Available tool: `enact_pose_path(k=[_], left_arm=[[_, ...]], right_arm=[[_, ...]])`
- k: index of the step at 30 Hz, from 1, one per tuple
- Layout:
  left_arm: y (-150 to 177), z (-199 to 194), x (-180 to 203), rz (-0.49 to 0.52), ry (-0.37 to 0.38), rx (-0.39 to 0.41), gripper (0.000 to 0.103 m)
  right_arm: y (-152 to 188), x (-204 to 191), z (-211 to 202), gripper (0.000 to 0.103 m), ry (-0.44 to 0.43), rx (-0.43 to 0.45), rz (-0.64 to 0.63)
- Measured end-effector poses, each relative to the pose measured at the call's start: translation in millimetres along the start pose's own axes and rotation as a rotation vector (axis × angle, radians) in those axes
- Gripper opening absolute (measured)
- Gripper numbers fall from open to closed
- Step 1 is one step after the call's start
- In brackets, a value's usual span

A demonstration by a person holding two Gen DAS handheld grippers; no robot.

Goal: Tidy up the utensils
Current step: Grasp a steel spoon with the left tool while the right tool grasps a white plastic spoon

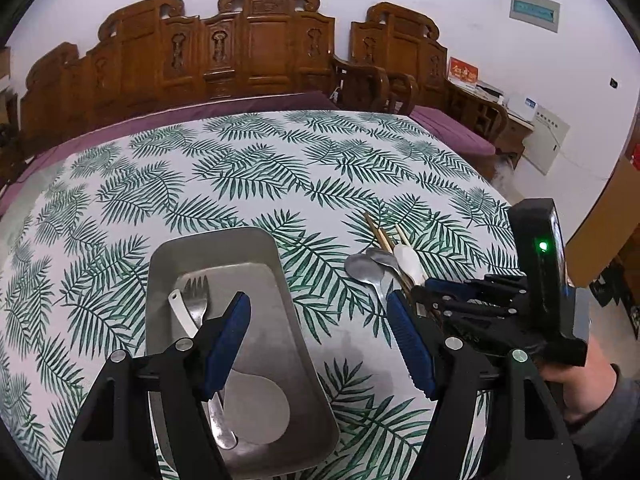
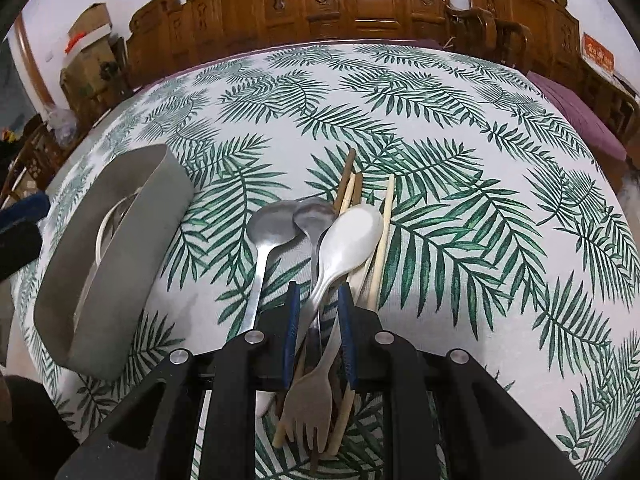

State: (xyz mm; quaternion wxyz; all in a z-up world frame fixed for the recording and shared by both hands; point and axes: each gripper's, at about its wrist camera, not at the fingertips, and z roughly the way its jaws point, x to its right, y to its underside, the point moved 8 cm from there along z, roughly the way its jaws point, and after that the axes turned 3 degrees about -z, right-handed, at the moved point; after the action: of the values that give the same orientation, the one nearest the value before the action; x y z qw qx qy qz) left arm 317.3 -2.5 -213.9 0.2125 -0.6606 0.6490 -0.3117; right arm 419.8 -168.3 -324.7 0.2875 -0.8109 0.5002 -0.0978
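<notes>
At about nine o'clock on the leaf-print tablecloth, the metal tray is serving as the collecting bin, and it is already holding a metal fork, a white spoon and a round white piece, all lying lengthwise with the fork's tines pointing toward twelve o'clock. The left gripper is hanging over the tray's right rim with its jaws spread wide and nothing between them, seemingly waiting for the next handover. Moving toward three o'clock, the unsorted pile is lying on the cloth: two metal spoons, the white plastic spoon, several chopsticks and a pale fork. Their long axes are running roughly six to twelve, spoon bowls toward twelve, the pale fork's tines toward six. The right gripper is straddling the white plastic spoon's handle with its jaws narrowed, though whether the pads are actually pinching it I cannot tell.
</notes>
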Motion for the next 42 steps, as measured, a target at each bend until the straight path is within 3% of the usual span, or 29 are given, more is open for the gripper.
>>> enact_pose_path(k=[7,14,19,22,33,42], left_arm=[[2,2,2,0.006,-0.004,-0.008,0.067],[4,4,6,0.02,-0.004,-0.013,0.067],[5,5,10,0.029,-0.005,-0.016,0.067],[7,6,12,0.035,-0.01,-0.019,0.067],[10,10,20,0.039,-0.015,-0.02,0.067],[12,19,45,0.057,0.001,-0.01,0.063]], right_arm=[[-11,0,11,0.024,0.064,0.007,-0.028],[-18,6,16,0.023,0.067,0.011,0.008],[-19,9,16,0.019,0.039,0.014,0.043],[-19,9,15,0.004,0.013,0.013,0.06],[-29,13,-22,0.004,-0.071,0.102,0.085],[-32,40,-44,0.004,-0.082,0.144,0.079]])
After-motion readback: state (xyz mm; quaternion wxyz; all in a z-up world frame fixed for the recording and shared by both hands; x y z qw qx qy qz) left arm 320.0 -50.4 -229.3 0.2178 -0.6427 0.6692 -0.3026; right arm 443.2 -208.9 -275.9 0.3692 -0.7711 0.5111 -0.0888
